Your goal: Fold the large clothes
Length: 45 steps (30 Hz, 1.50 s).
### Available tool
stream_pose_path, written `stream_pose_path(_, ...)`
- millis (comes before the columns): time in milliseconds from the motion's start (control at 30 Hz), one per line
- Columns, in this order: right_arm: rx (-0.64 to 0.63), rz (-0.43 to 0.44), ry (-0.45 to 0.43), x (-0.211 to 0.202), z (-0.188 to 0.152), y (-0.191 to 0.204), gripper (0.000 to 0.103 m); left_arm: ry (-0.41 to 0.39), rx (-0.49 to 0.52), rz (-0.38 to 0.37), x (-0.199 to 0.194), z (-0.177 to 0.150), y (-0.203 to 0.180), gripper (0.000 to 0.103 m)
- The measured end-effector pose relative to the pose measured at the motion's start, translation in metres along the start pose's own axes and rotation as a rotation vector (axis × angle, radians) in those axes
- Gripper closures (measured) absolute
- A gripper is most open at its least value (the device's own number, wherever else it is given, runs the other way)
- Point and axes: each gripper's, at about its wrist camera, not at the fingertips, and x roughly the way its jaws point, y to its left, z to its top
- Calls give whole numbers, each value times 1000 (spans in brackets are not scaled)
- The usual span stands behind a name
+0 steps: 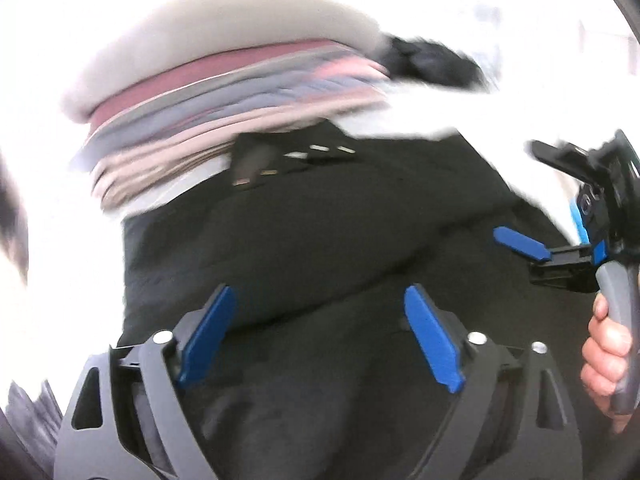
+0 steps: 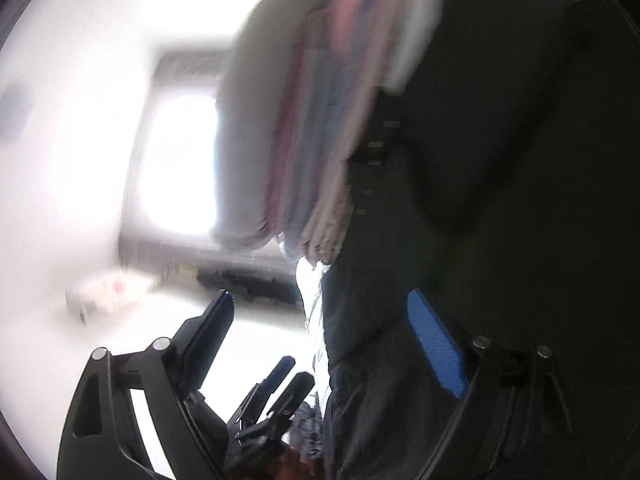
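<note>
Left wrist view: the left gripper [image 1: 316, 332] has its two blue fingers [image 1: 208, 336] spread wide, and nothing is held between them. Under them and in front of them lies the black garment [image 1: 320, 240], which fills the middle and lower part of the view. The fingers are above this cloth, but I cannot tell if they touch it. Some small light tabs [image 1: 320, 151] sit in a row at the far edge of the black garment. Just behind that edge stands a stack of folded clothes [image 1: 224, 112] in grey, dark red, blue-grey and pink layers; it seems to touch the black garment. To the right of the black garment, the right gripper [image 1: 524, 246] comes in sideways, held by a hand [image 1: 604, 356] on its grey handle. Only one of its blue fingers is visible there, over the garment's right part.

Right wrist view: the right gripper [image 2: 320, 340] has its jaws spread apart, with nothing between them. Its right finger [image 2: 436, 344] lies over the black garment [image 2: 500, 200], while the left one is beside the garment's edge, over a bright white surface [image 2: 248, 344]. The left gripper [image 2: 280, 384] is visible low, just beside the garment. The stack of folded clothes [image 2: 304, 120] is next to the garment's far edge, very blurred.
</note>
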Motion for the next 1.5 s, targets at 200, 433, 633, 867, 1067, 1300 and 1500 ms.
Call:
stream_pose_path(200,-192,-86,93,71,16,25,15,-18,-353,47,31,-11,130,17)
stream_pose_path(433,-101,-319,196,103,16,-45,18,245,-334,102,112,-52,150,15)
stream_pose_path(633,-157,-196,200,35,6,17,18,194,-402,-33,25,-63,164,15)
stream_pose_path(867,-433,-299,157,-151,-25,64,7,207,-546,-36,-107,-160,207,10)
stream_pose_path(1067,-221,-435,82,-290,-49,-26,7,309,-718,-68,-127,-248,210,10)
stream_pose_path(1300,-20,-385,43,-337,-61,-107,7,377,-879,-232,-86,-298,180,10)
stream_pose_path(1500,50,-298,69,-329,-53,-146,7,365,-918,-452,-86,-307,157,10)
